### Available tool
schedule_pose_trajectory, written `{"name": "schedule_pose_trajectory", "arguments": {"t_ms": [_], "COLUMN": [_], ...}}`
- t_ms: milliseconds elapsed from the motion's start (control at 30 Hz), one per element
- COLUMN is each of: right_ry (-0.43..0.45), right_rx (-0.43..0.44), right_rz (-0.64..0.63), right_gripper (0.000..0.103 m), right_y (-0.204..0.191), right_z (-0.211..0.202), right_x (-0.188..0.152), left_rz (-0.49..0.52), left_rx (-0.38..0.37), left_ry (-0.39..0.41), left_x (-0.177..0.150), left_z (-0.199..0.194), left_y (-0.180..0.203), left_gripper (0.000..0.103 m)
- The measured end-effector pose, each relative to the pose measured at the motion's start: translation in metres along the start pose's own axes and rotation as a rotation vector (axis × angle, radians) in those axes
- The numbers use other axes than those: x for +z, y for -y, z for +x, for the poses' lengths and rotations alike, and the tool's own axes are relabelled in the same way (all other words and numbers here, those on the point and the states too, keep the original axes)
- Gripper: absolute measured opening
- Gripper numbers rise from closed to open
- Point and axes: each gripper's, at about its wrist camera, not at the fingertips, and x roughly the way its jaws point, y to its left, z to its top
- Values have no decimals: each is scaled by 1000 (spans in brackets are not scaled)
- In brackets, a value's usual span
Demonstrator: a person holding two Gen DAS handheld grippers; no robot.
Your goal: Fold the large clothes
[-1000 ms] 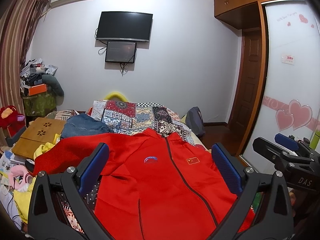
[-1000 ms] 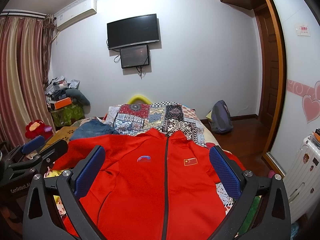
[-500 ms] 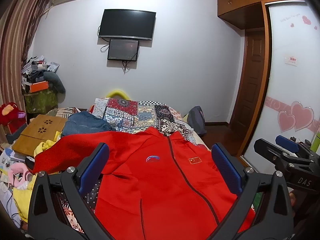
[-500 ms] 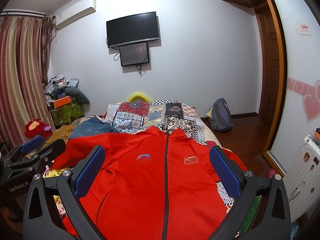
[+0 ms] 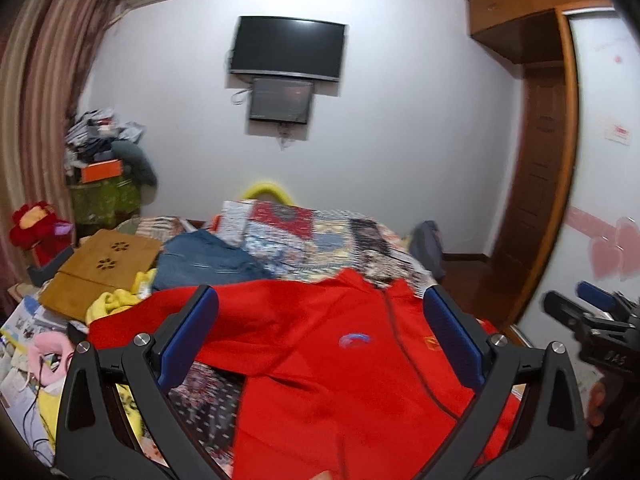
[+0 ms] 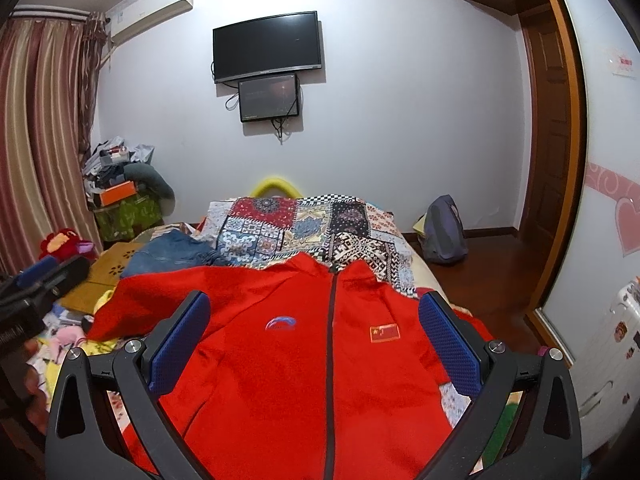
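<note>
Motion blur smears the left view; red jacket (image 6: 304, 360) hem cut off.

From my remote station I see the bed (image 6: 430, 280), covered by a patchwork quilt of patterned squares (image 6: 304, 226), as the supporting surface. On the quilt lies a bright red zip-front jacket (image 6: 280, 360), front up, collar toward the far end. Left of the jacket's collar rests a folded blue denim garment (image 6: 168, 252); farther left of the jacket, a flat tan wooden board with flower-shaped cut-outs (image 5: 100, 268). A crumpled yellow cloth (image 5: 114, 300) lies between that board and the jacket's sleeve.
</note>
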Motion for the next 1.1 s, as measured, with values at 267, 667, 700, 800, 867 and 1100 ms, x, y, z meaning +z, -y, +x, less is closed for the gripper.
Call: {"name": "schedule_pose_trajectory", "arguments": {"t_ms": [267,667,700,800,867,1100], "right_ry": [-52,-285,-300,-343,-377,-434], "right_rx": [-28,-62,-66,-71,-65,-49], "right_rz": [45,68,73,84,96,127], "right_gripper": [103,103,103,103,103,103], "right_y": [13,31,33,37,38,38], "right_z": [53,150,156,175,182,200], "right_x": [2,-21,-22,-24,-28,-38], "left_rz": [-59,-420,-465,-574,-642,-776], "left_rx": [131,219,218,205,203,198], "left_ry": [-111,-432,-458,-504,-529,-544], "left_x": [-8,-72,-81,-100,-115,-153], "left_z": [69,170,176,184,188,186], "left_y": [-74,-246,-263,-297,-318,-356], "left_gripper": [103,103,103,103,103,103]}}
